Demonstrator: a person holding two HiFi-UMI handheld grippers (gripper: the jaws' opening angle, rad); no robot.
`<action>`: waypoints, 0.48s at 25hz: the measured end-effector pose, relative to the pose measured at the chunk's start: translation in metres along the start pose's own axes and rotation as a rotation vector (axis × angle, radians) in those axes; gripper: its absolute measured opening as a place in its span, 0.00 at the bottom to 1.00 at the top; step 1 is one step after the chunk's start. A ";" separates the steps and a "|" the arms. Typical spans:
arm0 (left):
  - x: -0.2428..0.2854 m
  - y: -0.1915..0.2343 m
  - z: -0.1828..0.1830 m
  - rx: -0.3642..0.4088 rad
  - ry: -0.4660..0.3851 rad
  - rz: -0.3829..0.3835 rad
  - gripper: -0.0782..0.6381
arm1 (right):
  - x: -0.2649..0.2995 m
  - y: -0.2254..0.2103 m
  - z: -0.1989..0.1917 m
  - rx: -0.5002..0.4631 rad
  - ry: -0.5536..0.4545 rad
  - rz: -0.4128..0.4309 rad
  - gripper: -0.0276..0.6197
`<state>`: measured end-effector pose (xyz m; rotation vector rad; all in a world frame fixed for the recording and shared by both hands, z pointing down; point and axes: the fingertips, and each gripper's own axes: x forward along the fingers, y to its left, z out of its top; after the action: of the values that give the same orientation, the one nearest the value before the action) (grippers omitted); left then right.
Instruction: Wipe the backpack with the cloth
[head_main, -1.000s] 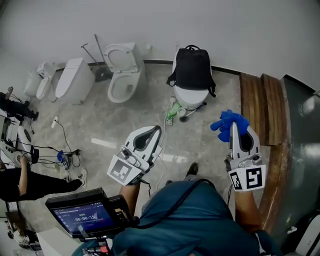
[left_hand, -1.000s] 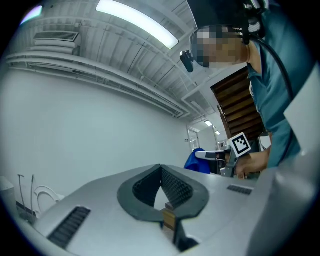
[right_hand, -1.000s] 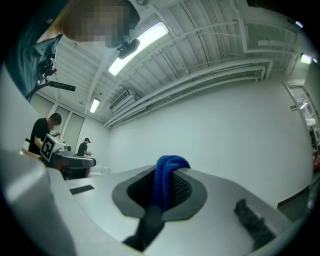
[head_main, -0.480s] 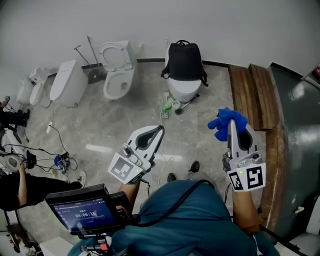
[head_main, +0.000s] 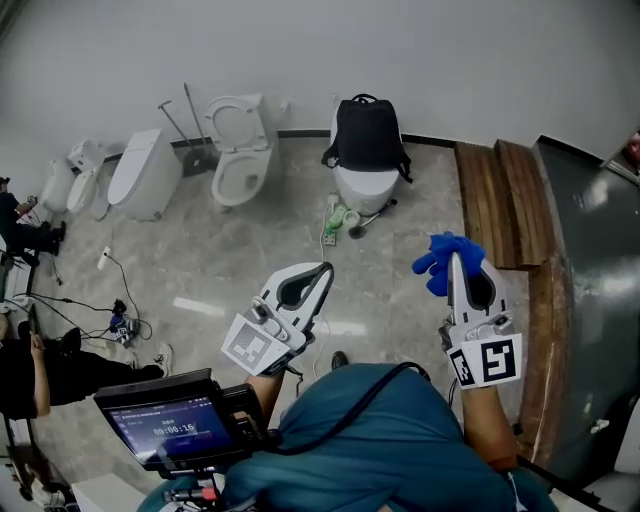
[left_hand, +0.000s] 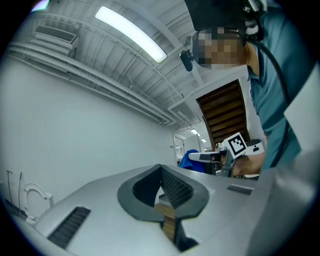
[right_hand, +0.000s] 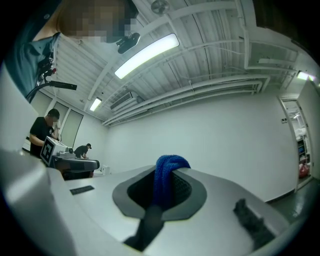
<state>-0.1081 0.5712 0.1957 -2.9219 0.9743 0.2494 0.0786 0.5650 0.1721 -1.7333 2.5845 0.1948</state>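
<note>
Matt black woven-fabric backpack (head_main: 367, 135), glossy white ceramic toilet (head_main: 238, 150) and polished grey stone-look floor (head_main: 220, 250) with a faint sheen. Nubby blue towelling cloth (head_main: 440, 262) against the smooth, matt pale plastic of the right gripper (head_main: 452, 258); brown grained wooden planks (head_main: 500, 200) alongside.

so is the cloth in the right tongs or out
In: the cloth is pinched in the shut right tongs, and its blue bunch sticks out past their tip.

Hidden parts
The backpack (head_main: 366, 134) covers its toilet's (head_main: 362, 190) top; the cloth's (head_main: 437, 265) lower end disappears inside the right gripper (head_main: 456, 262).
</note>
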 end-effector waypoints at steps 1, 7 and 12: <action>0.003 -0.005 0.000 0.010 0.008 -0.006 0.11 | -0.003 -0.003 0.001 0.002 0.001 -0.001 0.08; 0.015 -0.024 0.006 0.015 0.009 -0.011 0.11 | -0.020 -0.020 0.004 0.013 0.007 -0.010 0.08; 0.012 -0.030 0.010 0.016 0.000 -0.013 0.11 | -0.030 -0.019 0.002 0.019 0.013 -0.017 0.08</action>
<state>-0.0816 0.5893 0.1833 -2.9131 0.9522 0.2393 0.1073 0.5854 0.1709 -1.7557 2.5709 0.1593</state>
